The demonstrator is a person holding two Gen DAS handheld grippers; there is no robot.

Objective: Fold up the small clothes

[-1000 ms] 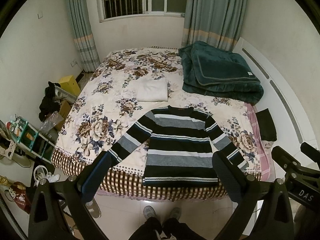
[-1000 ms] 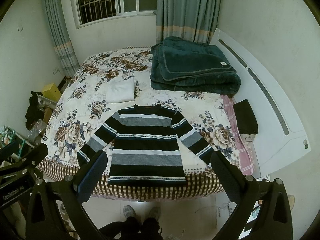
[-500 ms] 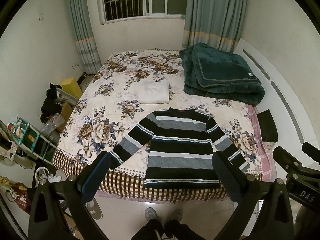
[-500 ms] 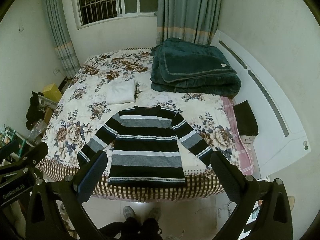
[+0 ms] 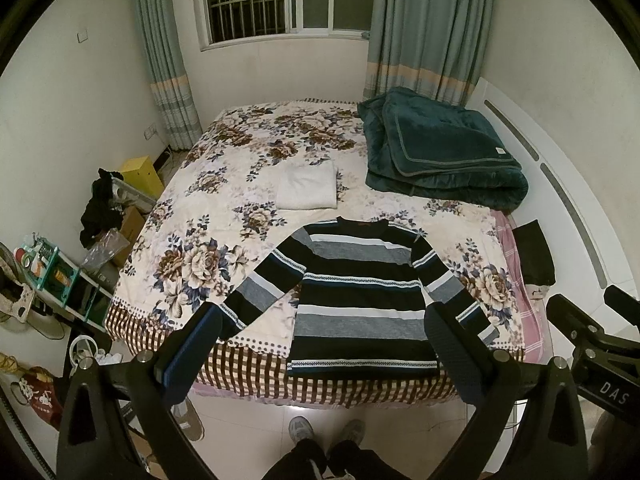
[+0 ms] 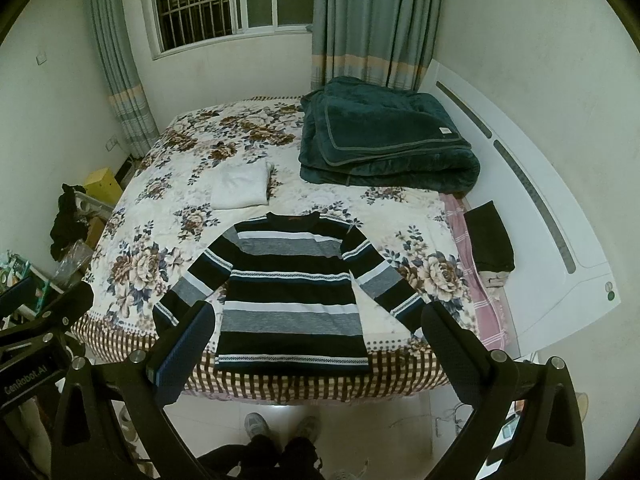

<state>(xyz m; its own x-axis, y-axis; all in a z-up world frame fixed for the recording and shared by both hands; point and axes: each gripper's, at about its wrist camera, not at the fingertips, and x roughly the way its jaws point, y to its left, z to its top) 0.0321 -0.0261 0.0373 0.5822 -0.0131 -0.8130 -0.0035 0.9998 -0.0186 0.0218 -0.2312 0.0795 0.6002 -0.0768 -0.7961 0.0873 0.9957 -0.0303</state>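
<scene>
A black, grey and white striped sweater [image 5: 360,296] lies flat on the bed's near edge, sleeves spread; it also shows in the right wrist view [image 6: 290,292]. A folded white garment [image 5: 307,190] lies behind it, seen also in the right wrist view [image 6: 242,184]. My left gripper [image 5: 324,348] is open and empty, held above the floor in front of the bed. My right gripper [image 6: 316,344] is open and empty at the same height. Each gripper's body shows at the other view's edge.
A folded teal blanket [image 5: 440,152] lies at the bed's back right. A dark garment [image 5: 534,254] lies by the white headboard [image 5: 568,184]. Shelves and clutter [image 5: 60,276] stand left of the bed. My feet [image 5: 326,432] are on the tiled floor.
Both grippers have lifted or tilted slightly, so the bed sits a little lower in both views. The sweater has not moved.
</scene>
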